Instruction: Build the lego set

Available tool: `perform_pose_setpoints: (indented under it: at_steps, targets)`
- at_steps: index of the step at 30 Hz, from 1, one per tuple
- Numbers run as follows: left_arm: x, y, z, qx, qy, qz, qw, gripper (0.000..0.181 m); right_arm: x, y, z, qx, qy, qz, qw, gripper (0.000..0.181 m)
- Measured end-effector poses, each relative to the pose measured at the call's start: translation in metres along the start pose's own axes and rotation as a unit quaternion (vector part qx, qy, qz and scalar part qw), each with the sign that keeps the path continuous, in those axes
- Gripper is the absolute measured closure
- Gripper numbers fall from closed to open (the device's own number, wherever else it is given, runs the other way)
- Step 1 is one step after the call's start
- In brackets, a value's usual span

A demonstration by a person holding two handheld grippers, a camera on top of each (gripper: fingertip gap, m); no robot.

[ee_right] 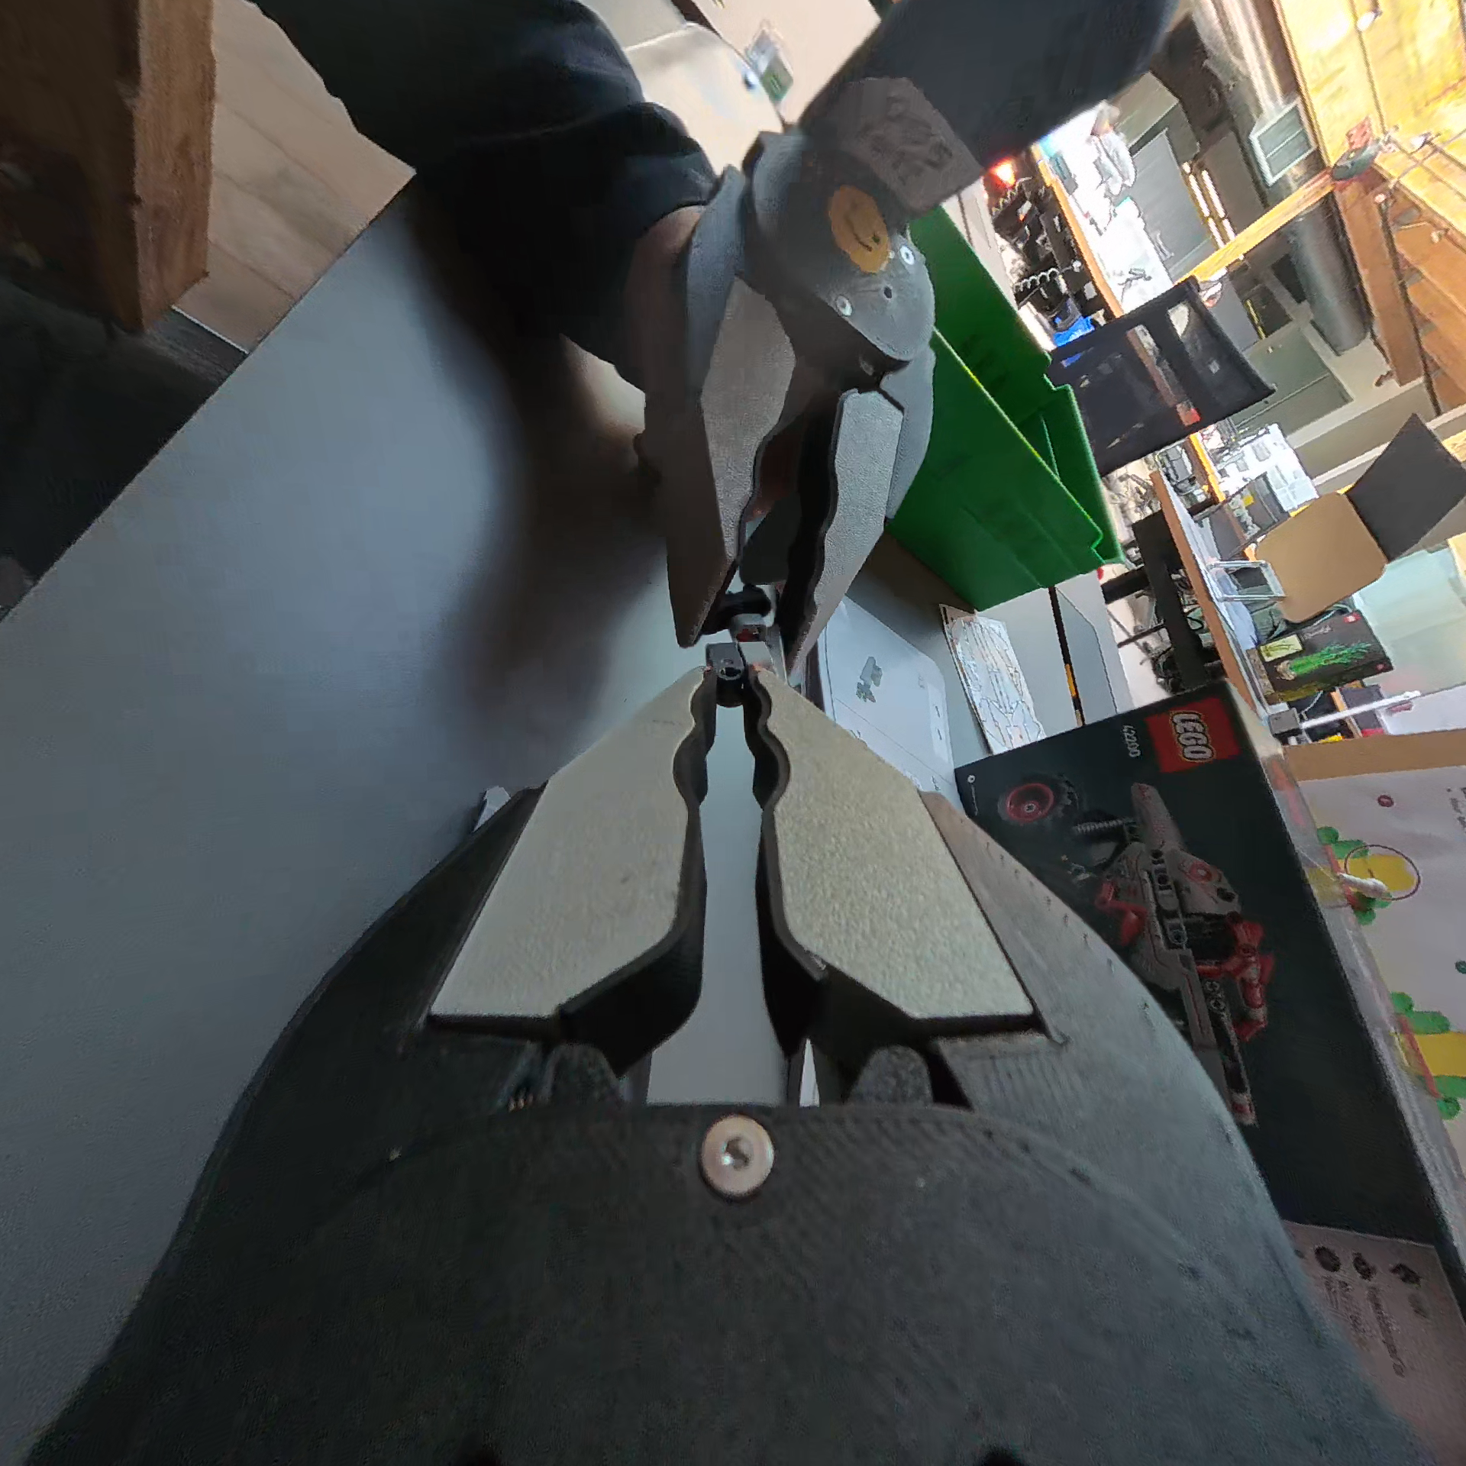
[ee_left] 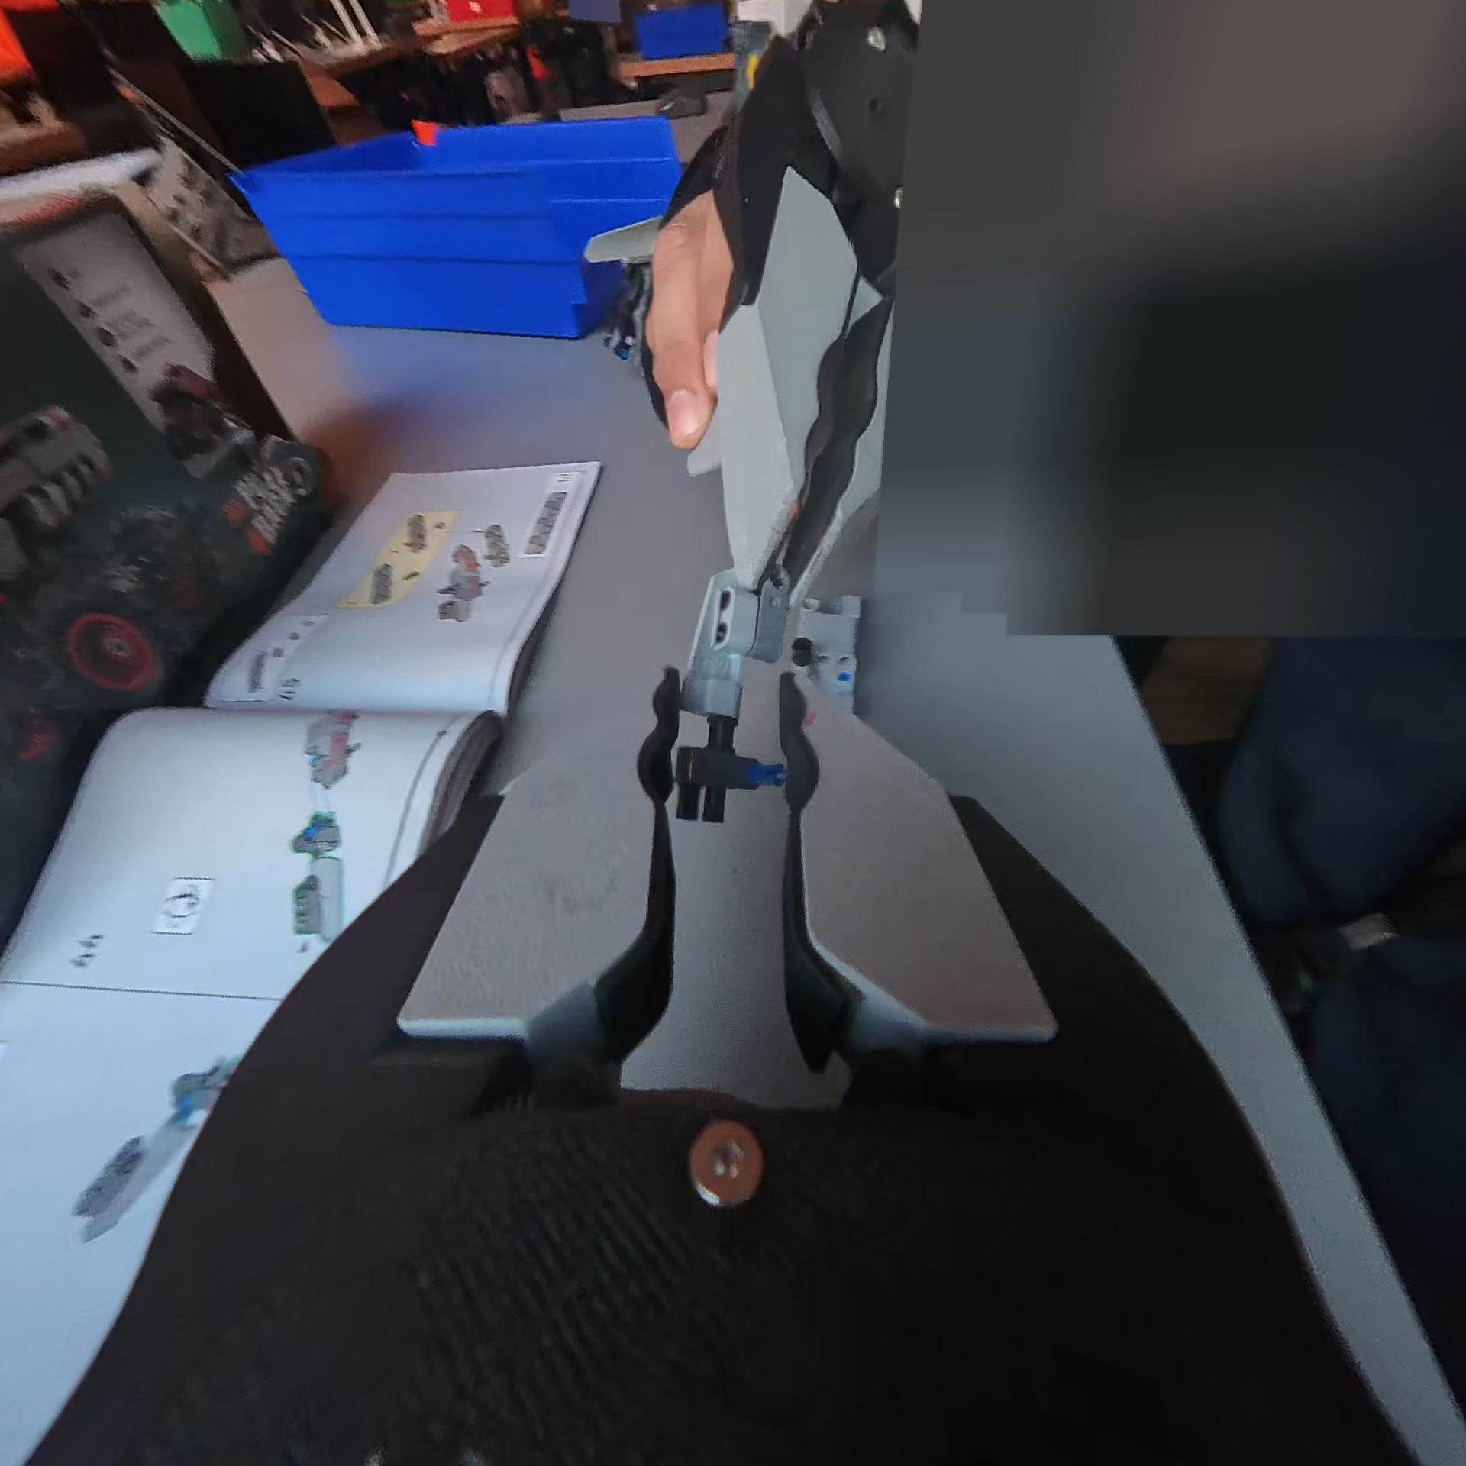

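In the left wrist view my left gripper [ee_left: 726,738] is shut on a small black connector [ee_left: 702,781] with a blue pin [ee_left: 765,773], held above the grey table [ee_left: 516,397]. My right gripper [ee_left: 757,591] comes down from above, shut on a grey lego piece [ee_left: 722,642]. A short black axle [ee_left: 723,726] joins the grey piece to the connector. In the right wrist view my right gripper [ee_right: 726,686] pinches a small dark part [ee_right: 723,658] at its tips. The left gripper [ee_right: 742,635] meets it from above. A hand [ee_left: 682,317] holds the right gripper.
Two open instruction booklets [ee_left: 397,603] [ee_left: 198,857] lie left of the grippers. The dark set box [ee_right: 1150,833] stands beside them. Blue bins [ee_left: 476,238] sit at the back, green bins [ee_right: 992,444] to the side. A few loose parts [ee_left: 833,642] lie behind the grippers. My two grippers' fingertips are within a few centimetres of each other.
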State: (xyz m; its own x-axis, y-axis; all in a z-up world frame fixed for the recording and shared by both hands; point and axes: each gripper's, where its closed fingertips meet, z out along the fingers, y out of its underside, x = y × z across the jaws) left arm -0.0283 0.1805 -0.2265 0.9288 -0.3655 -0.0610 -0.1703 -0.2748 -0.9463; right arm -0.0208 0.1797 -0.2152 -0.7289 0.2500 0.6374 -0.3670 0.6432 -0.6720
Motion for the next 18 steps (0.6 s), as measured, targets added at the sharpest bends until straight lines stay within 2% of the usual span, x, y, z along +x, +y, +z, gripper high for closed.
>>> perform_pose_setpoints:
  at_steps: [3, 5, 10, 18]
  targets:
    - [0.0014, 0.0002, -0.0025, 0.004, 0.030, -0.042, 0.999, 0.170, -0.0044, 0.0015, 0.0029, -0.006, -0.004, -0.021, 1.000, 0.177]
    - [0.0006, -0.0006, -0.0038, 0.009, 0.036, -0.057, 0.998, 0.171, -0.0037, 0.0030, 0.0040, -0.010, 0.001, -0.023, 1.000, 0.177]
    - [0.0006, -0.0042, -0.0042, 0.020, 0.035, -0.061, 0.997, 0.176, -0.0032, 0.0041, 0.0047, -0.002, -0.009, 0.021, 1.000, 0.177]
    - [-0.0014, -0.0081, -0.0074, 0.041, 0.065, -0.142, 0.987, 0.177, -0.0019, 0.0031, 0.0073, -0.016, 0.030, -0.046, 0.998, 0.181]
